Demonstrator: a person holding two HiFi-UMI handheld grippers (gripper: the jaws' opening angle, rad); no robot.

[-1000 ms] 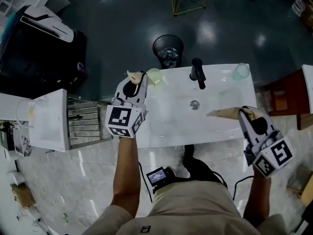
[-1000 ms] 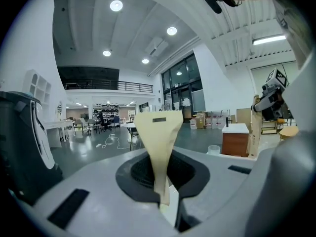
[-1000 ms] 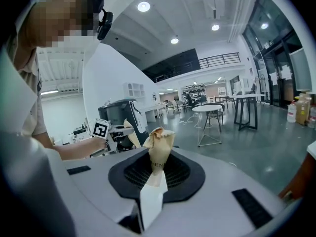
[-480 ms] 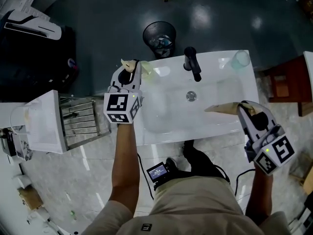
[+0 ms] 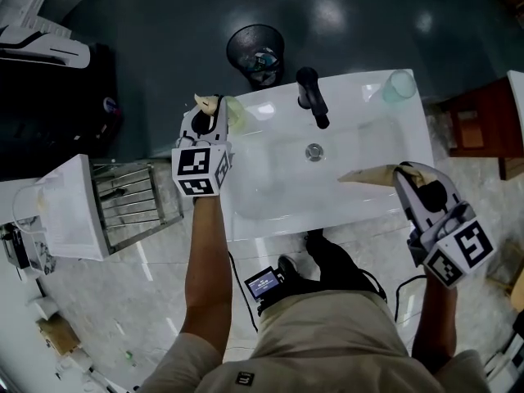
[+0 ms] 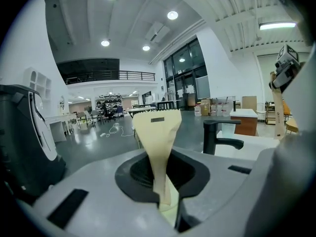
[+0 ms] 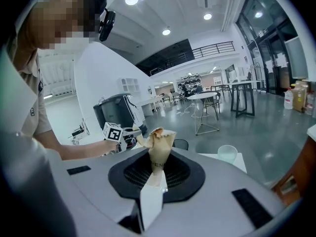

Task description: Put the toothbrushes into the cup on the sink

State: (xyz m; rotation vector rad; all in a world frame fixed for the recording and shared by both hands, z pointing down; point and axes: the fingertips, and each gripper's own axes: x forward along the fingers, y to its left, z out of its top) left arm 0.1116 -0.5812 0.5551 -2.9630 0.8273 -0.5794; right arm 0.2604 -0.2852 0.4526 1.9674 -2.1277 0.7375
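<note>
Clamping one toothbrush (image 5: 205,103) in the left tongs (image 5: 210,119) over the sink's (image 5: 270,182) back-left corner and a second toothbrush (image 5: 368,174) in the right tongs (image 5: 404,174) at its front-right edge, I judge both light, stiff, slippery in their paper sleeves, best pinched mid-handle; the cup (image 5: 399,86) stands back-right.

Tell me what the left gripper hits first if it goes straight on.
Likely nothing near: the left gripper, shut on a wrapped toothbrush, points past the sink's back corner at open floor. The bin sits just right of that line; depth is unclear.
</note>
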